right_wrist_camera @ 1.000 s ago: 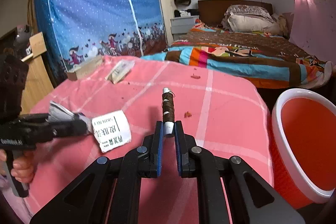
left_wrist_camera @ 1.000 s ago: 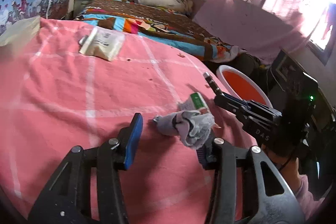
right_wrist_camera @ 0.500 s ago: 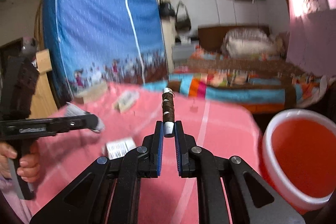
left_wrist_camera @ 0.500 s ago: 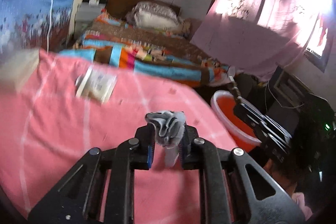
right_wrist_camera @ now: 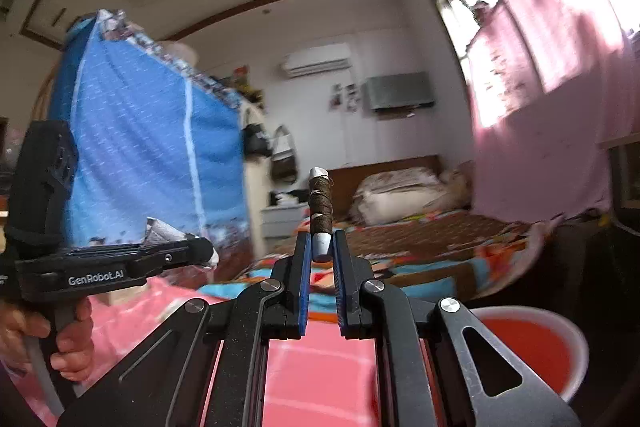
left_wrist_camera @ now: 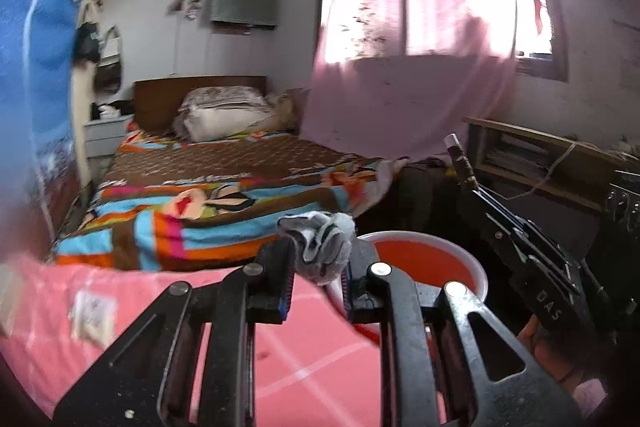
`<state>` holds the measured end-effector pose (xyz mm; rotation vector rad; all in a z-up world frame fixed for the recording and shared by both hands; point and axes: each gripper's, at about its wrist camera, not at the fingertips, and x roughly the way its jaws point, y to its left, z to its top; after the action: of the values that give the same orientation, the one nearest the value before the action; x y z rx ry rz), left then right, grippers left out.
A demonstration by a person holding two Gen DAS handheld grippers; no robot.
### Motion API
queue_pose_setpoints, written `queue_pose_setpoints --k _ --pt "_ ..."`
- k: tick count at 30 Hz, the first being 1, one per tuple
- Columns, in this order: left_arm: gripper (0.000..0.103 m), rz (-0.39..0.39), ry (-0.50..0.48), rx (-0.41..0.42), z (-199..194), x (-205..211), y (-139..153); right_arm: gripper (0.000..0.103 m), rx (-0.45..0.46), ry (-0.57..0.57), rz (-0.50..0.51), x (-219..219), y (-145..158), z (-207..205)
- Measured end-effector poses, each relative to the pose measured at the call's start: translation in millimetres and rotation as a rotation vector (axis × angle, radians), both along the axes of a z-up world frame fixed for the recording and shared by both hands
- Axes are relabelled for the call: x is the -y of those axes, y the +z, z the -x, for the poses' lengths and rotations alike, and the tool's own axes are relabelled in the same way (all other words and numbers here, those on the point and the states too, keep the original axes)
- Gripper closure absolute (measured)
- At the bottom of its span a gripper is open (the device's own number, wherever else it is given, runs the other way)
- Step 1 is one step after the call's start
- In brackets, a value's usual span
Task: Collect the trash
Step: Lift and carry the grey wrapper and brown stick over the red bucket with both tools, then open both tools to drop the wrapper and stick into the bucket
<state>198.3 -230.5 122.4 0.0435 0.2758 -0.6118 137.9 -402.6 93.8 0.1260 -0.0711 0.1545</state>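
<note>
In the left wrist view, the left gripper (left_wrist_camera: pixel 318 277) has its fingers closed on a crumpled grey wad (left_wrist_camera: pixel 320 247), soft and rumpled like tissue or cloth, carried above the edge of the pink checked counter (left_wrist_camera: pixel 312 351) and just short of the red bin (left_wrist_camera: pixel 420 259), a round plastic tub with a white rim. The step in hand looks like the carry to the bin; the next move calls for bringing the wad over the opening and parting the fingers. A flat white packet (left_wrist_camera: pixel 93 315) lies on the counter, seemingly yet to be collected. In the right wrist view, the right gripper (right_wrist_camera: pixel 321 267) pinches a slim stick (right_wrist_camera: pixel 320 211), wound in brown thread with pale ends, standing upright, the bin (right_wrist_camera: pixel 532 347) lower right.
</note>
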Motion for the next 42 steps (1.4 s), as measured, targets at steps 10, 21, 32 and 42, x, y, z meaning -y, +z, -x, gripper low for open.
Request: queue_pose_setpoints --k 10,21,32,42 --pt "0.075 -0.024 -0.113 -0.088 -26 70 -9 0.094 -0.121 -0.186 -0.090 67 -11 -15" --pt "0.075 -0.061 -0.133 -0.253 -48 114 -36 0.094 -0.295 -0.221 -0.167 96 -35 -27" --pt "0.041 -0.078 -0.102 -0.312 -57 127 -45 0.093 -0.394 -0.230 -0.216 111 -48 -39" --pt "0.018 -0.021 -0.023 -0.291 -54 105 -38 0.059 -0.394 -0.250 -0.233 111 -47 -37"
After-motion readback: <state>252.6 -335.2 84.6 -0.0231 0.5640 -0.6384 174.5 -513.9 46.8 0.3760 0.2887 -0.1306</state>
